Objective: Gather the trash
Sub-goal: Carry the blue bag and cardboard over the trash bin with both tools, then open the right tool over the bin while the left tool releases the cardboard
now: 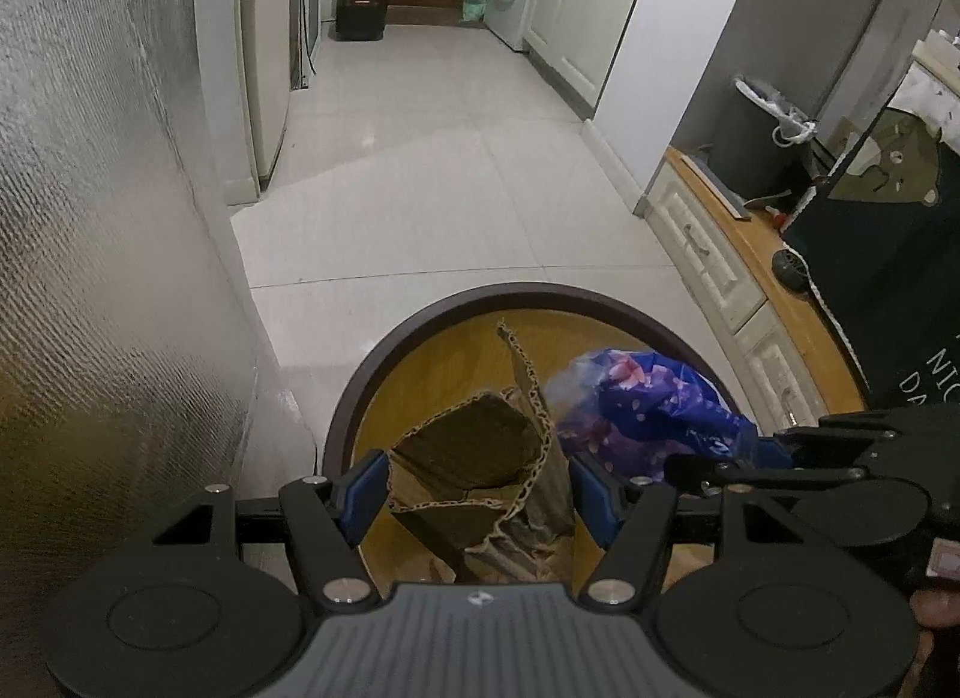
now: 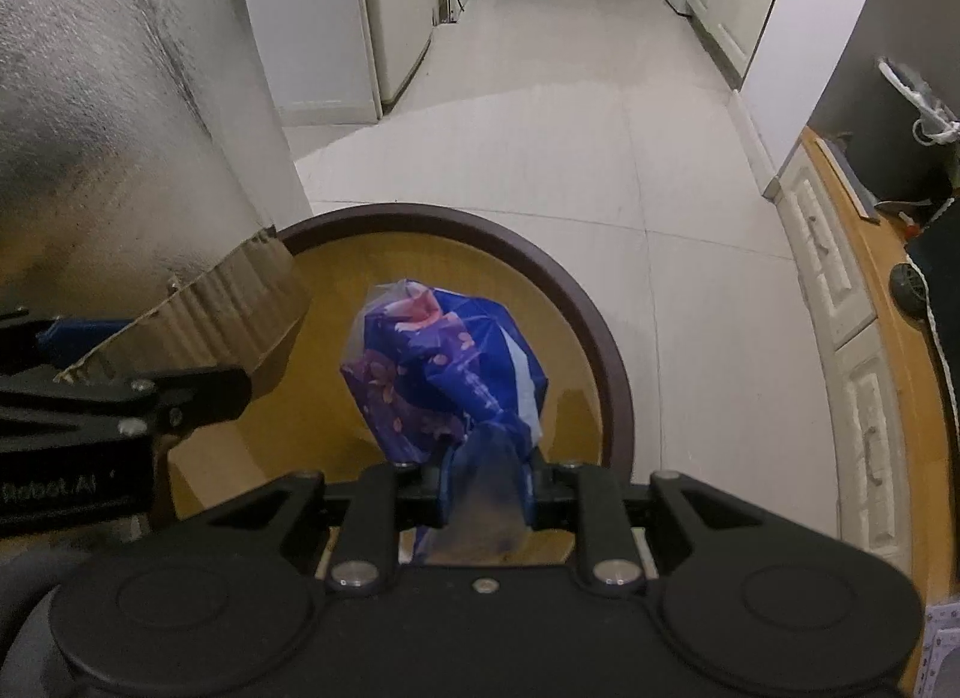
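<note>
Trash is in both tongs at once: the left tongs (image 1: 477,494) are clamped on a crumpled piece of corrugated cardboard (image 1: 480,458), blue pads pressing on either side of it, and the right tongs (image 2: 483,467) are pinched tight on the neck of a scrunched blue plastic wrapper (image 2: 444,374) with a pink flower print. Both pieces hang over a round tray (image 1: 420,314) with a dark rim and a yellow wooden face. Whether either piece touches that face is hard to tell from these angles; the cardboard looks lifted.

No bin shows directly beneath the tongs. A dark bin (image 1: 759,140) with a white liner stands on the wooden tabletop (image 1: 774,272) to the right, near a dark printed bag (image 1: 888,254), and is the likely place to drop things.

To do the carry well, hold both grips firm until each piece is squarely over the opening. The wrapper is light and slippery, held only by a thin twist, so a quick swing could pull it free. The cardboard is stiff and wide, so bring it in end first or its torn edges may catch the liner. Drop one piece at a time, keeping the tongs apart, since they sit close together now.
</note>
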`<state>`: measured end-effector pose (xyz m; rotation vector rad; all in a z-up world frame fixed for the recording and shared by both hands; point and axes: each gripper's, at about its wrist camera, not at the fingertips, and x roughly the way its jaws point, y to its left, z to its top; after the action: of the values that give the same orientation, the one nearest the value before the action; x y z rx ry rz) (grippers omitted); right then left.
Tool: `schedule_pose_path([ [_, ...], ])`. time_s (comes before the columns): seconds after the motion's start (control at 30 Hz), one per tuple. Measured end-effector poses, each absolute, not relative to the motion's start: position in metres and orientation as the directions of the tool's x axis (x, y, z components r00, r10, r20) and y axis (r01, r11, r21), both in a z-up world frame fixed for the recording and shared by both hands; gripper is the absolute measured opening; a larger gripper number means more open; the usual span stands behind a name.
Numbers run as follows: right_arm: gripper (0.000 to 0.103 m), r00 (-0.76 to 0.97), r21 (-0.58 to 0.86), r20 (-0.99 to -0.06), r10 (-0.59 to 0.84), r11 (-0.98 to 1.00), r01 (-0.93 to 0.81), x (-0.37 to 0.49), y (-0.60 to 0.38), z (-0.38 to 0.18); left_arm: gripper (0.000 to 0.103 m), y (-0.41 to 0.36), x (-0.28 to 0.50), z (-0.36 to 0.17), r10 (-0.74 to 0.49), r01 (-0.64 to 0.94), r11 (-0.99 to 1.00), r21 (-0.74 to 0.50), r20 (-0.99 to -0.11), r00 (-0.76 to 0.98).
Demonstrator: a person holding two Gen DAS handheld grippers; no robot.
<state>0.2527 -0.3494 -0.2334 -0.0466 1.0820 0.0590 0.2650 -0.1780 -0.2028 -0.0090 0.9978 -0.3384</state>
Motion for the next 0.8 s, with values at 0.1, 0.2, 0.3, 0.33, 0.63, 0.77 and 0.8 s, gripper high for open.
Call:
schedule_pose_path([
  [0.1,0.023,0.477,-0.023,-0.879,0.015,0.997,-0.075,0.261,-0.345,-0.239,0.066,-0.176,0.27,-0.206,-0.28,0.264,0.95,-0.165,-0.824,0.492],
  [0.2,0.026,0.482,-0.043,-0.876,-0.004,0.997,-0.069,0.267,-0.343,-0.243,0.066,-0.179,0.274,-0.21,-0.283,0.261,0.95,-0.172,-0.828,0.484],
  [0.3,0.034,0.477,-0.048,-0.879,-0.004,0.996,-0.08,0.272,-0.341,-0.247,0.066,-0.18,0.276,-0.214,-0.284,0.266,0.949,-0.173,-0.833,0.475],
  [0.33,0.034,0.476,-0.049,-0.879,-0.003,0.995,-0.086,0.274,-0.34,-0.248,0.066,-0.181,0.276,-0.215,-0.283,0.268,0.948,-0.17,-0.835,0.472],
  [0.63,0.06,0.439,-0.046,-0.898,0.025,0.987,-0.151,0.277,-0.345,-0.253,0.066,-0.18,0.284,-0.224,-0.284,0.264,0.948,-0.179,-0.849,0.445],
  [0.77,0.066,0.44,-0.036,-0.898,0.031,0.989,-0.143,0.275,-0.35,-0.251,0.066,-0.182,0.285,-0.228,-0.284,0.277,0.945,-0.175,-0.859,0.426],
  [0.8,0.068,0.436,-0.032,-0.899,0.037,0.988,-0.151,0.275,-0.351,-0.25,0.066,-0.183,0.285,-0.229,-0.285,0.282,0.943,-0.174,-0.862,0.419],
])
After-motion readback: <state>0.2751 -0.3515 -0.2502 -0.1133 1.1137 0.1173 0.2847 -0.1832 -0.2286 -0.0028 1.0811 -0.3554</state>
